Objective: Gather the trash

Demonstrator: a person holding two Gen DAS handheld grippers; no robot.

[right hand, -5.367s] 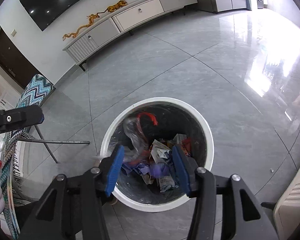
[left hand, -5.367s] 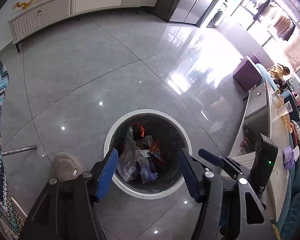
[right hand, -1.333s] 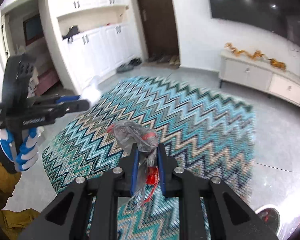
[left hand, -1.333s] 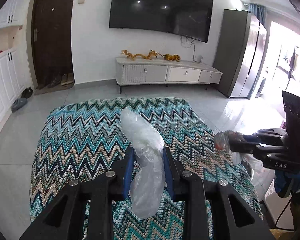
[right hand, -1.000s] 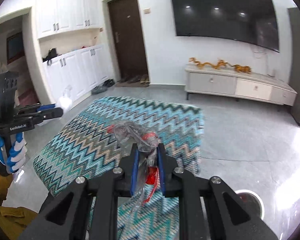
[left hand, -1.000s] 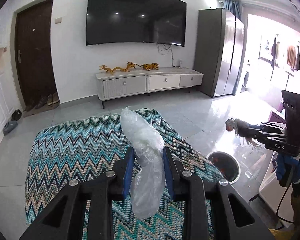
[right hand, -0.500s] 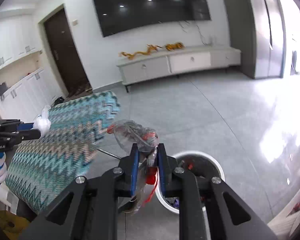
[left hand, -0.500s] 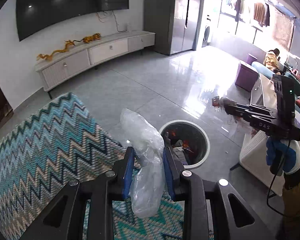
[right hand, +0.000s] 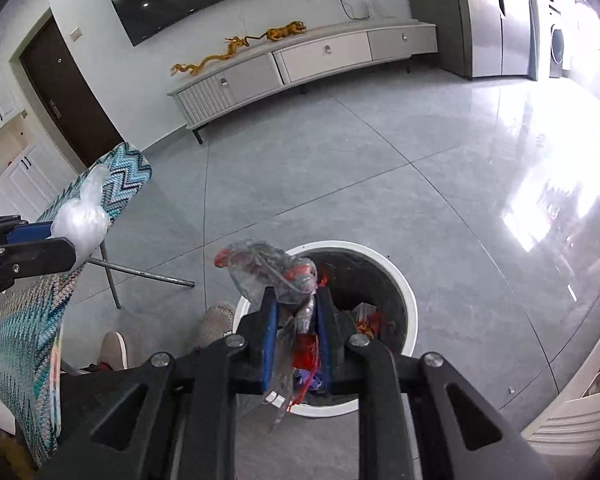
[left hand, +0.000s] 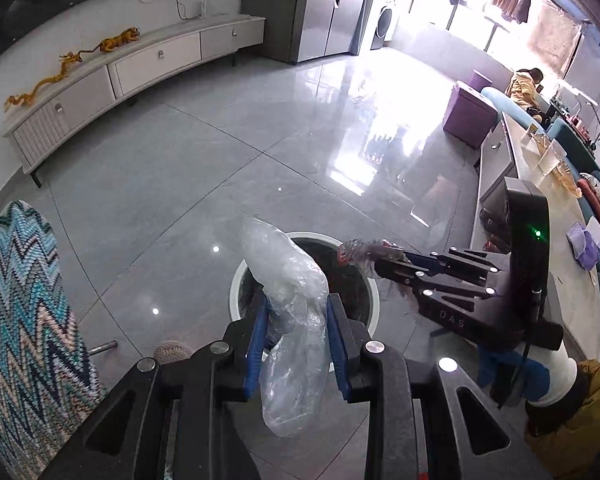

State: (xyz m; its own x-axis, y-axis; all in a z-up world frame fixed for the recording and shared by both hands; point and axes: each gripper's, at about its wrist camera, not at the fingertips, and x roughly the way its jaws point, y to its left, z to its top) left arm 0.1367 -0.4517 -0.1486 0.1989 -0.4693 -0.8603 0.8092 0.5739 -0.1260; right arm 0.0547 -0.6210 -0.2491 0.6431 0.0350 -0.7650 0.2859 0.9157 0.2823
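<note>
My left gripper (left hand: 296, 312) is shut on a crumpled clear plastic bag (left hand: 288, 296) and holds it above the near rim of the round white trash bin (left hand: 240, 280). My right gripper (right hand: 296, 304) is shut on a clear wrapper with red print (right hand: 268, 268), held over the left part of the same bin (right hand: 404, 300), which holds mixed trash. The right gripper also shows in the left wrist view (left hand: 380, 258), over the bin's far right rim. The left gripper shows in the right wrist view (right hand: 56, 240), off to the left with its bag (right hand: 82, 216).
The zigzag-cloth table (left hand: 24, 320) stands left of the bin, with its metal leg (right hand: 140, 274) on the floor. My slippers (right hand: 218, 320) are beside the bin. A white TV cabinet (left hand: 132, 68) lines the far wall. A counter (left hand: 540, 184) runs along the right.
Both grippers have swung away from the table and tilted down toward the bin, each still holding its plastic. The bin is now closer, right beneath them.
</note>
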